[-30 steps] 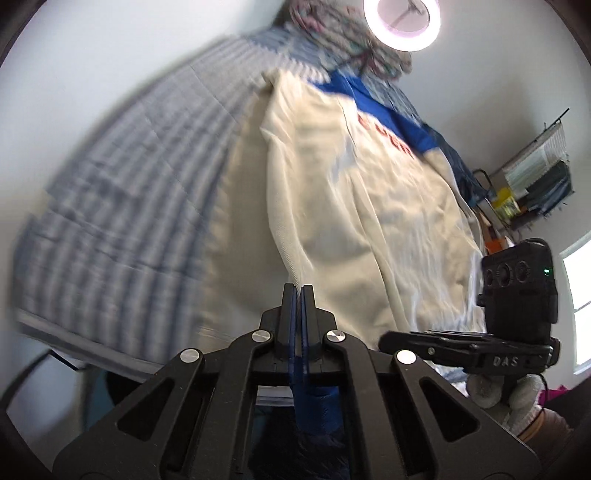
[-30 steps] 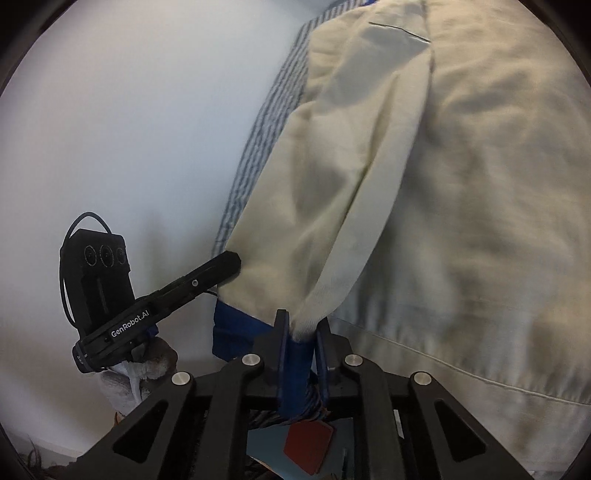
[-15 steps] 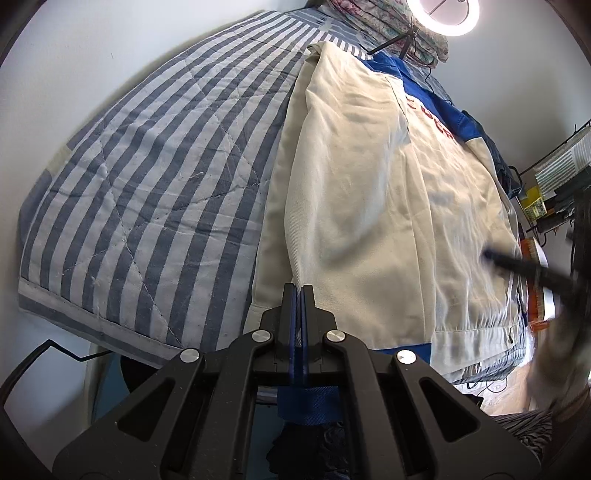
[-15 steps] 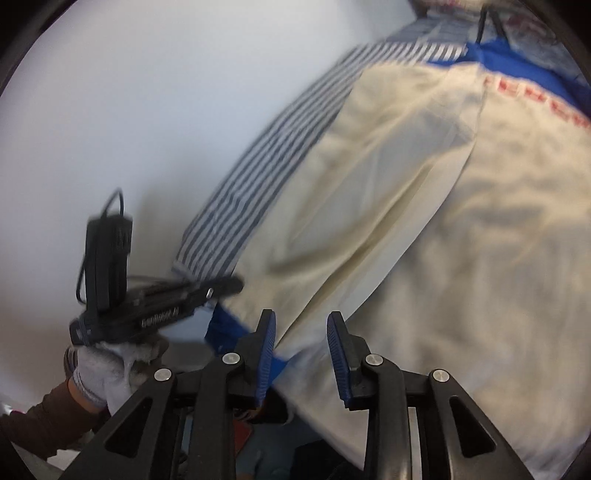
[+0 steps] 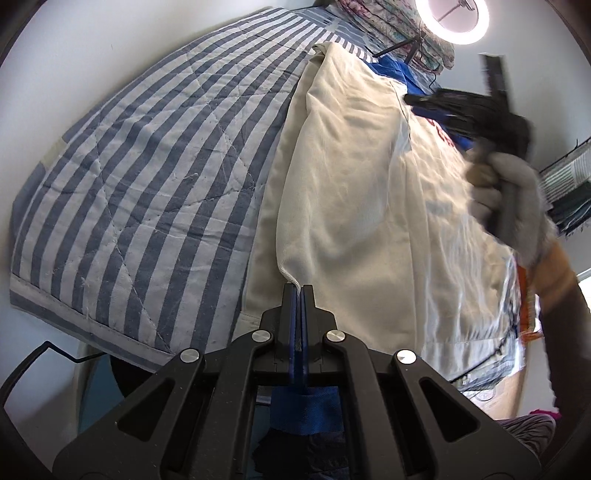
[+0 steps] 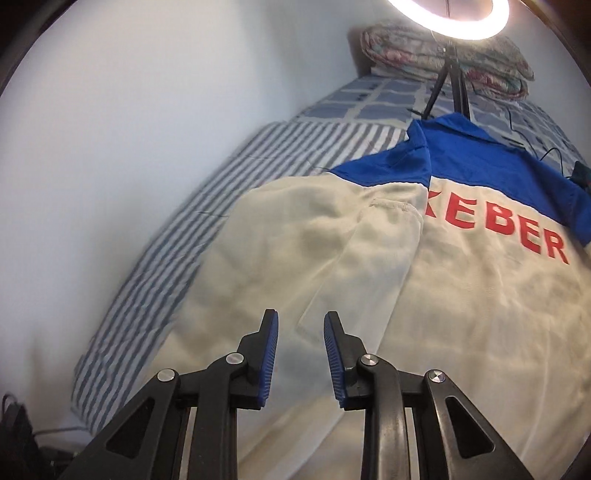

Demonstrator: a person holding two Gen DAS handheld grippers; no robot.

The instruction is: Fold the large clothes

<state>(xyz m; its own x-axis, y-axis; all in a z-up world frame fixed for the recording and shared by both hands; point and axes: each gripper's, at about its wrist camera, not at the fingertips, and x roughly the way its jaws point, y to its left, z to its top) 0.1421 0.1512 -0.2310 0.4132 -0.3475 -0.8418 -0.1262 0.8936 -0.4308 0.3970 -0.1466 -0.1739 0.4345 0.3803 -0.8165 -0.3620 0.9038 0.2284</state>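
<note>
The cream jacket [image 6: 461, 314] with a blue yoke and red lettering lies spread on the bed [image 5: 140, 192], over the striped quilt, its hem at the near edge of the bed and its collar toward the far end, where a ring light [image 6: 448, 18] stands. One sleeve [image 6: 369, 266] is already laid in over the body, so the step in hand looks like the side fold.

The left tongs [image 5: 298, 291] are pressed together, pinching the cream fabric at the near edge of the jacket. The right tongs [image 6: 300, 332] stand apart with nothing between them, hovering above the folded sleeve; their jaws are closing slightly. In the left view the gloved right hand [image 5: 513, 199] is blurred with motion, up near the lettering.

Next, the right tongs probably need to come down on the shoulder or on the far end of the fold line and pinch there, so both hands can carry the side over evenly.

A second ago the right tongs were gripping cream fabric at the near hem, close beside the left tongs. They have since let go and swung toward the collar.
</note>
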